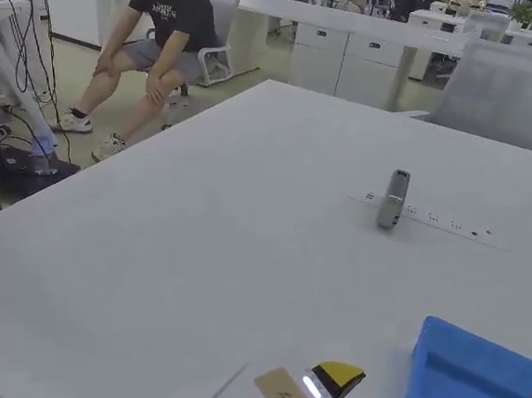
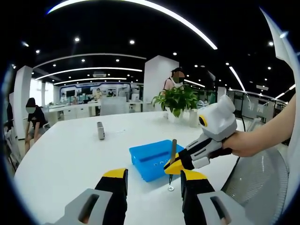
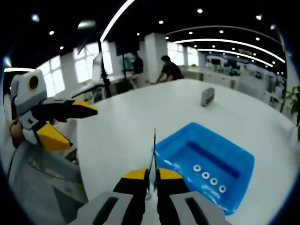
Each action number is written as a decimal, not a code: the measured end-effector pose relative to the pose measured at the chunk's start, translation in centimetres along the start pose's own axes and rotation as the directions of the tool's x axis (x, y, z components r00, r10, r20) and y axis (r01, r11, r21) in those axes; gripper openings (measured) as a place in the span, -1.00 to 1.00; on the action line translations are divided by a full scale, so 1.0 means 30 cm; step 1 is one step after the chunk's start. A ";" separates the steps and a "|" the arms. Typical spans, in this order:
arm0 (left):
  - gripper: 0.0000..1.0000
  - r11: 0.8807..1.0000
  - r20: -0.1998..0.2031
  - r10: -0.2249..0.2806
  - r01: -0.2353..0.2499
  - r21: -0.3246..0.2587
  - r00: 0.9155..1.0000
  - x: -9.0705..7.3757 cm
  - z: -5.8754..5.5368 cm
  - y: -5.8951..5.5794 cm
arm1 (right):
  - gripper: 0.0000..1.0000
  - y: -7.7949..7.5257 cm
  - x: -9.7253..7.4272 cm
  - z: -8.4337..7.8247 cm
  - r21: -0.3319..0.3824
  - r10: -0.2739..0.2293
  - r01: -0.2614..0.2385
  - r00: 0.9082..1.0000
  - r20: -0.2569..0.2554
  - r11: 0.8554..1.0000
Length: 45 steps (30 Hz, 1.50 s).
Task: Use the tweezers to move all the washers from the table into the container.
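My right gripper [image 3: 151,180] is shut on the thin metal tweezers [image 3: 153,150], which point forward beside the blue container's [image 3: 234,154] near-left edge. Several washers [image 3: 209,178] lie in a row inside the container. In the left gripper view the right gripper [image 2: 180,164], held by a hand, points the tweezers [image 2: 173,150] down just above a single washer [image 2: 170,189] on the white table, in front of the blue container [image 2: 150,161]. My left gripper [image 2: 154,180] is open with nothing between its jaws. A gripper's yellow tip [image 1: 338,379] shows left of the container [image 1: 476,367].
A grey oblong device [image 1: 394,197] lies on the white table [image 1: 204,242] by a flush socket strip, beyond the container. A person sits on a chair [image 1: 154,41] past the table's far edge. Potted plants [image 2: 177,101] stand at the table's far end.
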<state>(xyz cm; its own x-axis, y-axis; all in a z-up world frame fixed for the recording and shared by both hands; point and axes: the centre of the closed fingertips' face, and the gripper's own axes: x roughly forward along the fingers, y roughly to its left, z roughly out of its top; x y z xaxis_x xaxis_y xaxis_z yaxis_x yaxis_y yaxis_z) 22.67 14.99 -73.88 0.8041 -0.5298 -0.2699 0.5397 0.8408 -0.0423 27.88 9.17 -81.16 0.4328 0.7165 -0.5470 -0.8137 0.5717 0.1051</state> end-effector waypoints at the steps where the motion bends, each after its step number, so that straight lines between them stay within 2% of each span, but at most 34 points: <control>1: -0.13 1.000 0.000 0.000 0.000 0.000 1.000 0.000 0.000 0.000 | -0.92 0.003 0.005 -0.007 -0.003 0.001 -0.002 1.000 -0.007 1.000; 4: -0.14 1.000 -0.001 -0.001 0.001 0.001 1.000 0.001 0.000 0.000 | -0.92 0.009 0.017 -0.045 -0.042 0.008 -0.010 0.999 -0.046 0.999; 5: -0.14 1.000 0.000 -0.001 0.001 0.001 1.000 0.001 0.000 0.000 | -0.92 0.011 0.019 -0.023 -0.029 0.014 -0.014 1.000 0.011 0.999; 6: -0.14 1.000 -0.001 -0.001 0.001 0.000 1.000 0.001 0.000 0.000 | -0.92 0.010 0.015 -0.035 -0.016 0.014 -0.014 1.000 -0.005 1.000; 11: -0.14 1.000 -0.001 -0.001 0.001 0.001 1.000 0.001 0.000 0.002 | -0.92 0.015 0.015 -0.032 -0.048 0.014 -0.015 1.000 -0.012 0.999; 17: -0.14 1.000 -0.002 -0.001 0.001 0.002 1.000 0.001 -0.001 0.002 | -0.94 0.033 0.009 -0.039 -0.148 0.026 -0.030 0.999 -0.027 0.989; 20: -0.14 1.000 -0.003 -0.004 0.004 0.005 1.000 0.002 -0.002 0.000 | -0.94 0.024 0.009 -0.039 -0.139 0.021 -0.026 0.999 -0.034 0.990; 23: -0.14 1.000 -0.005 -0.005 0.005 0.006 1.000 0.002 -0.004 -0.001 | -0.94 0.022 0.008 -0.038 -0.086 0.025 -0.028 0.999 -0.040 0.996; 26: -0.15 1.000 -0.004 -0.002 0.002 0.003 1.000 0.001 -0.004 0.001 | -0.94 0.022 -0.001 -0.011 -0.062 0.020 -0.021 1.000 -0.011 0.998; 30: -0.15 1.000 -0.005 -0.006 0.006 0.006 1.000 0.002 -0.004 -0.001 | -0.94 -0.002 -0.019 0.049 -0.031 0.003 -0.002 0.999 0.036 1.000; 38: -0.18 1.000 -0.006 -0.011 0.011 0.004 1.000 0.001 -0.004 -0.004 | -0.94 -0.047 -0.045 0.162 -0.007 -0.022 0.023 0.992 0.123 1.000; 45: -0.20 1.000 -0.009 -0.016 0.016 0.003 1.000 0.002 -0.005 -0.007 | -0.94 -0.103 -0.023 0.200 0.003 -0.050 0.050 0.988 0.144 0.999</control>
<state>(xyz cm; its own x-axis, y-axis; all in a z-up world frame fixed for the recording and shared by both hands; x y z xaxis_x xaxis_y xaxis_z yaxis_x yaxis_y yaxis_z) 22.57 14.82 -74.04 0.7929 -0.5426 -0.2774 0.5537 0.8316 -0.0438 32.43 9.32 -76.13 0.5246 0.7370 -0.4263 -0.7898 0.6082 0.0796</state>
